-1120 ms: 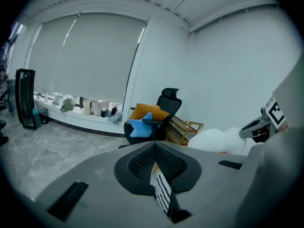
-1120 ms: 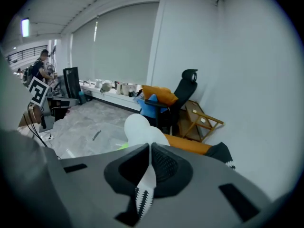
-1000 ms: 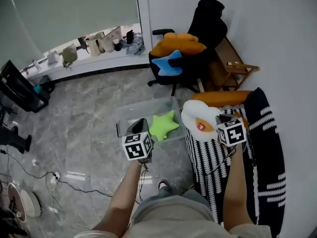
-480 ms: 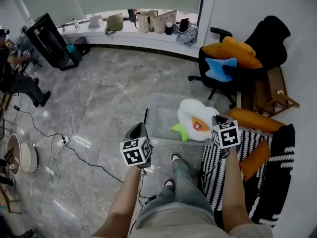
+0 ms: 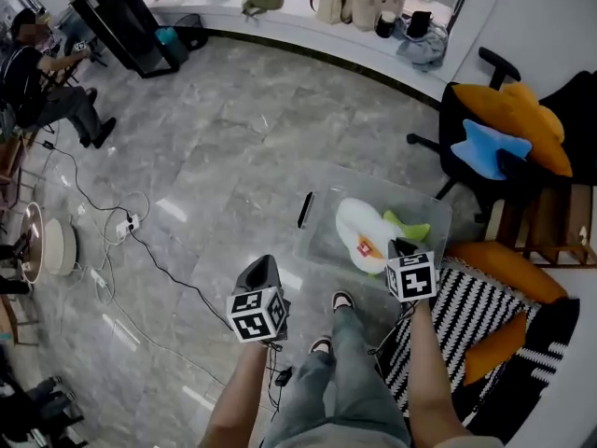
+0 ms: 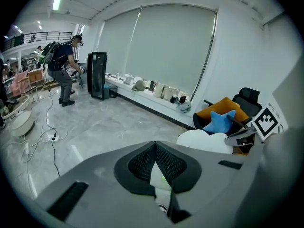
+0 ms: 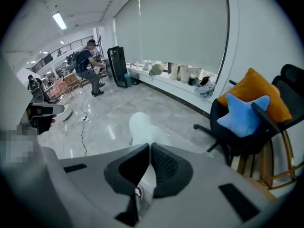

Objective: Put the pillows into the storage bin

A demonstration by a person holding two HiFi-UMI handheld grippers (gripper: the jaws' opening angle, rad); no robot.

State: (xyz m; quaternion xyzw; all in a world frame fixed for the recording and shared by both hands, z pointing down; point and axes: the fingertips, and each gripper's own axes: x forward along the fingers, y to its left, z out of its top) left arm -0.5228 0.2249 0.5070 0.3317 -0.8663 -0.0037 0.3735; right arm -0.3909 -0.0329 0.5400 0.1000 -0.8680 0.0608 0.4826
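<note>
- Left gripper (image 5: 262, 267) (image 6: 155, 144): held low over the grey marble floor (image 5: 215, 157), left of the person's legs. Jaws pressed together, nothing between them.
- Right gripper (image 5: 398, 247) (image 7: 149, 147): at the near edge of the storage bin. Jaws clamped to a thin slit on the white pillow.
- White pillow (image 5: 359, 231) (image 7: 141, 127): egg-patterned, reaching from the right gripper's tips down inside the bin's walls. Whether it rests on the bottom cannot be told.
- Storage bin (image 5: 326, 215): clear plastic, on the floor just left of the striped rug (image 5: 448, 315).
- Green star pillow (image 5: 408, 228): in the bin, beside and partly under the white pillow.
- Two orange cushions (image 5: 504, 259): on the rug, right of the bin.
- Office chair (image 5: 466, 171): black, beyond the bin. It carries an orange pillow (image 5: 522, 119) with a blue star pillow (image 5: 487, 145) lying against it.
- Cables (image 5: 126, 224): trailing across the floor, far left.
- Window ledge (image 5: 308, 21): along the far wall, lined with bags.
- Person (image 5: 42, 87): far left, near a black cabinet (image 5: 121, 17).
</note>
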